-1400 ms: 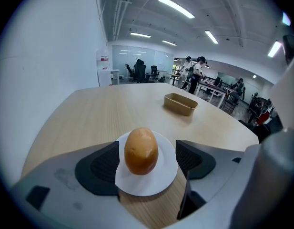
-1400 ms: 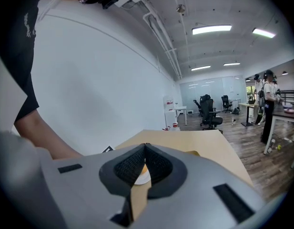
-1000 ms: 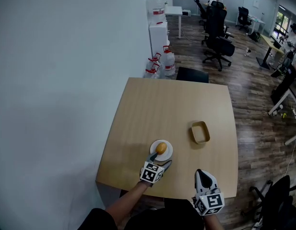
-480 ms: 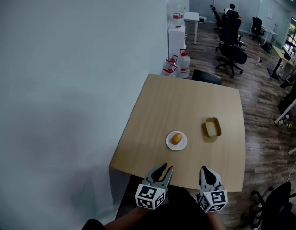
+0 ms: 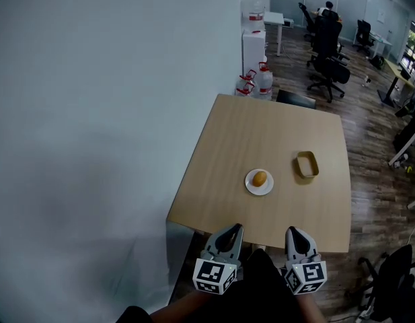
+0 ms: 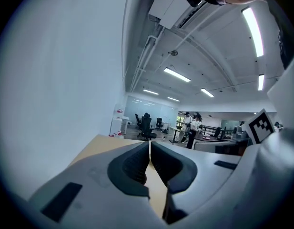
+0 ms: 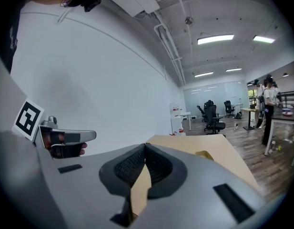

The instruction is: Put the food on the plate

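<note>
An orange round piece of food (image 5: pixel 259 177) lies on a small white plate (image 5: pixel 250 186) near the middle of the tan table (image 5: pixel 220 180). Both grippers hang off the table's near edge, well short of the plate. My left gripper (image 5: pixel 235 229) has just been closing and now stands shut with nothing between its pads (image 6: pixel 137 163). My right gripper (image 5: pixel 292 232) is shut too, also empty, with its pads (image 7: pixel 156 163) meeting at the tips. In the right gripper view the left gripper (image 7: pixel 65 137) shows at the left edge.
A yellow rectangular dish (image 5: pixel 306 164) sits on the table right of the plate. A white wall runs along the left. Beyond the far edge stand a dark chair (image 5: pixel 296 98), water bottles (image 5: pixel 263 79), a white cabinet (image 5: pixel 254 42) and office chairs (image 5: pixel 326 59).
The left gripper, earlier open at the plate around the food, has pulled back off the near table edge and shut. The food stays on the plate. The right gripper also drew back.
</note>
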